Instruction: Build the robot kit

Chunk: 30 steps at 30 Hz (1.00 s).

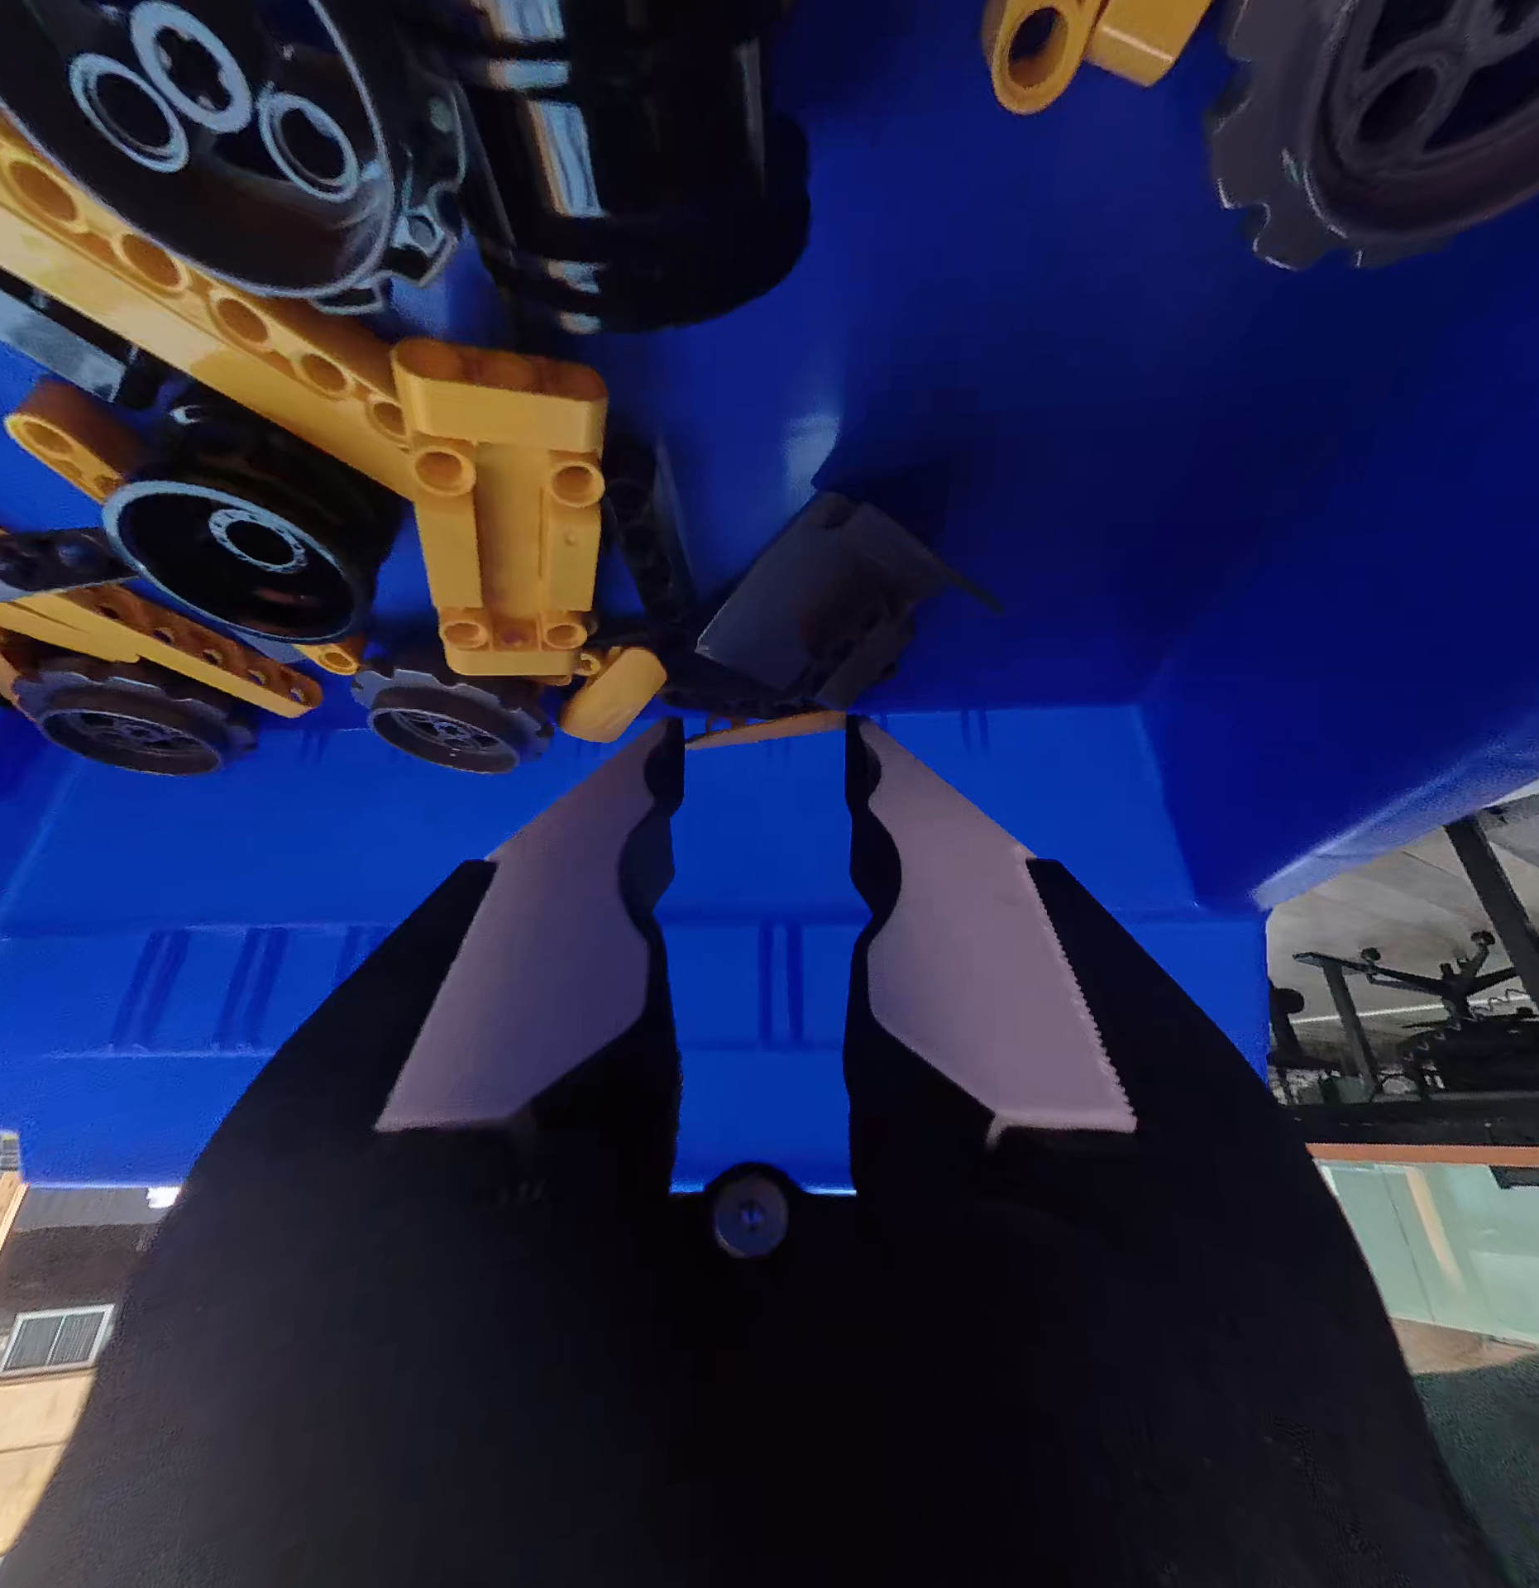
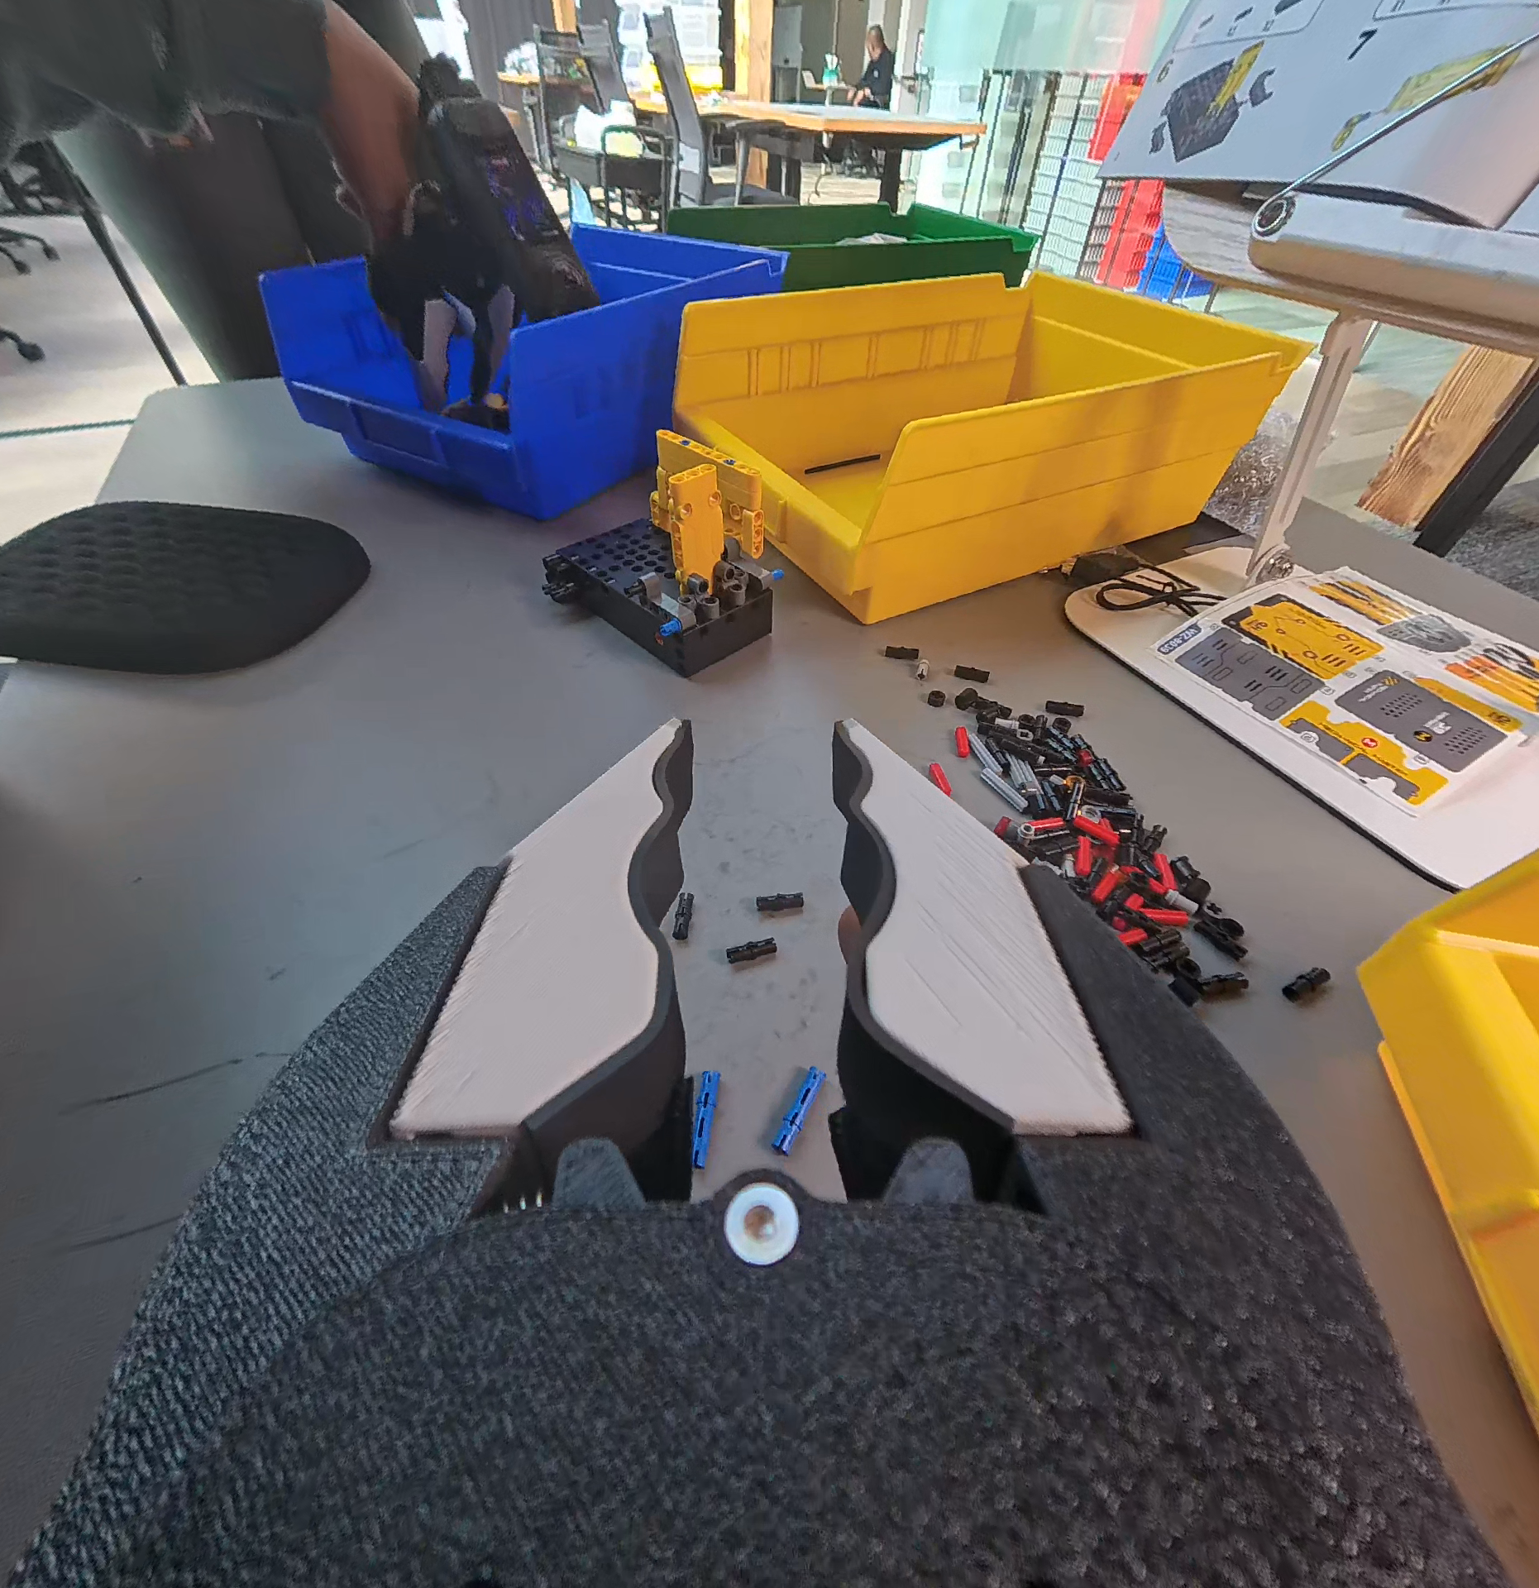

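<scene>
My left gripper (image 1: pixel 764 730) reaches into a blue bin (image 1: pixel 1092 430) of building-toy parts: yellow beams (image 1: pixel 508 516), black wheels (image 1: pixel 233 558) and a grey piece (image 1: pixel 817 584). Its jaws stand apart, with a thin yellow piece (image 1: pixel 766 729) lying between the tips; I cannot tell whether they touch it. The right wrist view shows this gripper (image 2: pixel 465 387) inside the blue bin (image 2: pixel 577 404), held by a hand. My right gripper (image 2: pixel 761 730) is open and empty above the grey table (image 2: pixel 319 816). Loose black pins (image 2: pixel 753 949) and two blue pins (image 2: pixel 798 1108) lie under it.
A black and yellow partial build (image 2: pixel 671 584) stands ahead, beside a large yellow bin (image 2: pixel 963 516). A green bin (image 2: pixel 877 245) sits behind. A pile of red and black pins (image 2: pixel 1092 842) lies right, near a sticker sheet (image 2: pixel 1350 679). Another yellow bin (image 2: pixel 1487 1074) is far right, a black mesh pad (image 2: pixel 147 584) left.
</scene>
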Available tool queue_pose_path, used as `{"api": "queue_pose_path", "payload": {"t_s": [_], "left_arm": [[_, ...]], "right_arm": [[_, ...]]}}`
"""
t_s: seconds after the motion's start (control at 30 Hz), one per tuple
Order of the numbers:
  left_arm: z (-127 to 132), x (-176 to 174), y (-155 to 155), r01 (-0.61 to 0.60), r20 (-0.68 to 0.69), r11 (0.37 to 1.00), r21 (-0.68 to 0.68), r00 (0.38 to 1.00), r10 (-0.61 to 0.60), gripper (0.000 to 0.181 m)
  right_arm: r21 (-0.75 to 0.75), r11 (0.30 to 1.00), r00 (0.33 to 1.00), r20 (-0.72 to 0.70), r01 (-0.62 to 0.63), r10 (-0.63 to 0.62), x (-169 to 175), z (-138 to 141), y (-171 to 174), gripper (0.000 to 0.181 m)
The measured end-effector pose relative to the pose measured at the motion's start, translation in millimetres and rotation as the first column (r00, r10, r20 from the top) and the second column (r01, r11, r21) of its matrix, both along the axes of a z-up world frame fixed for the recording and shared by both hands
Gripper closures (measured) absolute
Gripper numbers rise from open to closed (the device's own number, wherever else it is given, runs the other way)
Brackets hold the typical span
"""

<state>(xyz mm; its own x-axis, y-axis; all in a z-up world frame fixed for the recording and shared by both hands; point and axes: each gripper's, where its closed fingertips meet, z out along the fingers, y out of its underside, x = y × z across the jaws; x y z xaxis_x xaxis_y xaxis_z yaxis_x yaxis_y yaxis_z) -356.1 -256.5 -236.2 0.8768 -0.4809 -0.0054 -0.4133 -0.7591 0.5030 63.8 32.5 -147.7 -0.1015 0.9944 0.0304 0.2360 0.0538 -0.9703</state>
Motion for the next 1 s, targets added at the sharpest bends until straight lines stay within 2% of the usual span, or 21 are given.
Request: {"api": "queue_pose_path", "payload": {"t_s": [0.17,0.3,0.33,0.37,0.5,0.8,0.9,1.0], "left_arm": [[1.9,-0.4,0.0,0.007,-0.008,1.000,-0.002,1.000,-0.007,0.146],[20.4,2.3,5.6,0.000,-0.012,0.997,0.076,1.000,0.001,0.147],[28.3,2.5,10.5,0.006,-0.018,0.992,0.124,1.000,-0.004,0.158],[37.1,3.5,17.6,0.017,-0.023,0.981,0.191,1.000,-0.013,0.172],[70.1,31.9,29.8,-0.006,0.061,0.920,0.391,0.998,-0.019,0.173],[86.7,67.0,34.8,0.030,0.082,0.836,0.547,0.993,-0.089,0.173],[101.4,80.6,48.5,0.016,0.122,0.775,0.631,0.985,-0.120,0.173],[118.5,99.0,63.0,-0.036,0.204,0.686,0.727,0.965,-0.165,0.173]], "right_arm": [[0.000,1.000,1.000,-0.002,0.001,-0.001,0.7,1.3,0.6,0.149],[0.005,1.000,1.000,-0.012,0.003,-0.003,2.0,4.6,1.1,0.149],[0.008,1.000,1.000,-0.018,0.008,-0.008,2.5,6.1,1.8,0.149],[0.011,1.000,1.000,-0.023,0.013,-0.013,3.2,7.9,2.5,0.150],[0.030,0.999,0.999,-0.042,0.034,-0.032,6.6,13.6,4.9,0.150],[0.049,0.999,0.998,-0.056,0.023,-0.021,7.3,19.2,-2.7,0.151],[0.059,0.998,0.998,-0.058,0.024,-0.020,9.0,19.8,-4.1,0.152],[0.073,0.997,0.998,-0.057,0.025,-0.021,10.4,20.0,-5.0,0.152]]}}
